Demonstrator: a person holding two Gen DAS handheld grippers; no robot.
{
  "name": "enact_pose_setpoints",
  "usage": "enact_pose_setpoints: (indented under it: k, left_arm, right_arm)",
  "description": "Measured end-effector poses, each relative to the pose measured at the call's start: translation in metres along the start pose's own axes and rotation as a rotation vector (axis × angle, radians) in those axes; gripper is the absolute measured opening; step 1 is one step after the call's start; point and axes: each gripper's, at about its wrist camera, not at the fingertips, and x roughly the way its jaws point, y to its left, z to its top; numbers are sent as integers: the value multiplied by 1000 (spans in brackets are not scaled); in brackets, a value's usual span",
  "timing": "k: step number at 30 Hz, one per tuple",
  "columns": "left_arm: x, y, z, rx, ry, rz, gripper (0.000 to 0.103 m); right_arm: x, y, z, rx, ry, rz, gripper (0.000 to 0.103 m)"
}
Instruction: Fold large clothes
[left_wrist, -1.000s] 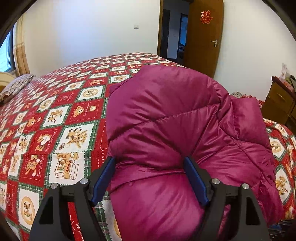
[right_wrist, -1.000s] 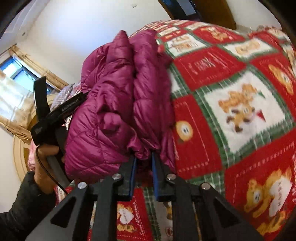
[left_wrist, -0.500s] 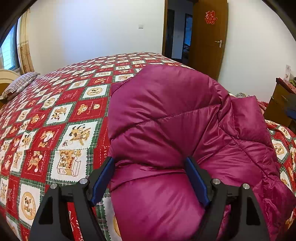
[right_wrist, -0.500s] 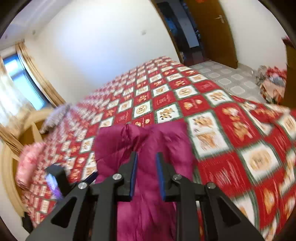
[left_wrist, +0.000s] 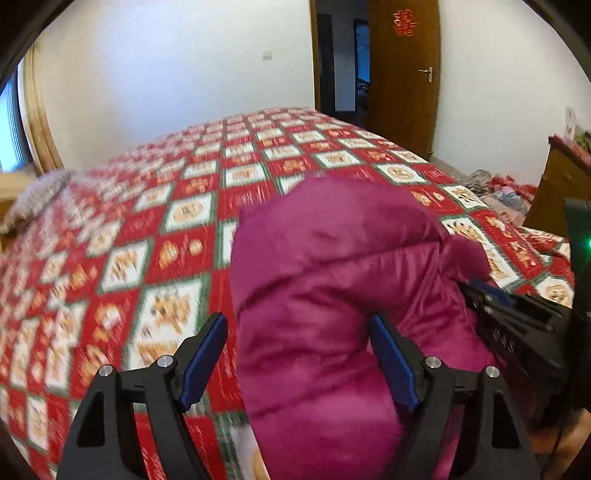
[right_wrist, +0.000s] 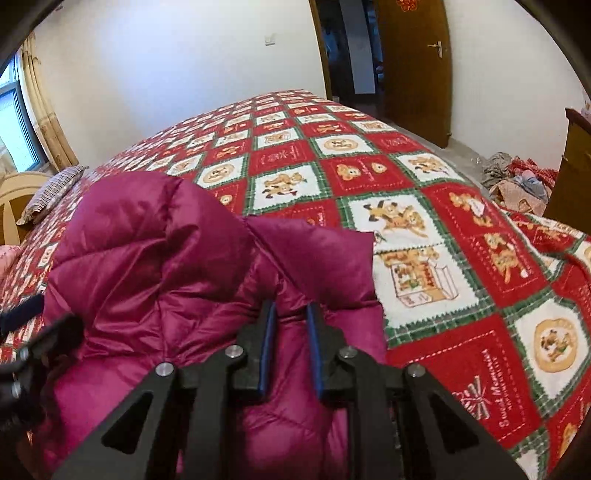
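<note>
In the left wrist view, the purple puffy jacket (left_wrist: 332, 258) lies on the near right part of the bed (left_wrist: 184, 214), bunched into a fat roll. Your left gripper (left_wrist: 295, 321) has its fingers spread wide around the near end of that roll. The right finger touches the cloth. The left finger stands just beside it, with a bit of bedspread showing in the gap, so it is not grasping anything. I think you are now squashing and tidying the fold. Press the puffy part down flat first, so the air goes out and it does not spring back. Your right gripper (left_wrist: 476, 291) reaches in from the right, at the jacket's edge.

In the right wrist view, the fingers of the right gripper (right_wrist: 290, 310) are nearly together and closing over the jacket (right_wrist: 147, 258). Shiny cloth shows in the thin gap, but you cannot tell if it is pinched. Take a good bite of the edge, not just the slippery top skin. The jacket looks thick, quilted and lumpy, on the near left of the bed (right_wrist: 443, 258).
</note>
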Motion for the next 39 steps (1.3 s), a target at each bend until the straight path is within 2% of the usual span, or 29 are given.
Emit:
enact_pose_setpoints:
  k: [5,9,14,20,28,35,39]
  left_arm:
    - [24,1,16,-7,12,13,80]
    - [41,-1,22,-10,44,49,90]
    - [58,-10,21,25,64,97,95]
    - [75,-14,16,32,92,117,101]
    - [90,-14,11,14,126,88,102]
    - [106,12,10,-134,212,-84,102]
    - [92,7,9,-105,186,-38,102]
  right_arm:
    - [6,-5,0,24,17,43,19]
    - [8,-11,-1,58,24,81,19]
    - [11,-16,-3,84,19,114,19]
    - [11,-21,-4,121,15,155,19]
    - [11,-20,-5,122,13,146,19]
    - [13,-17,-4,100,17,116,19]
    - [11,-14,-6,85,9,93,18]
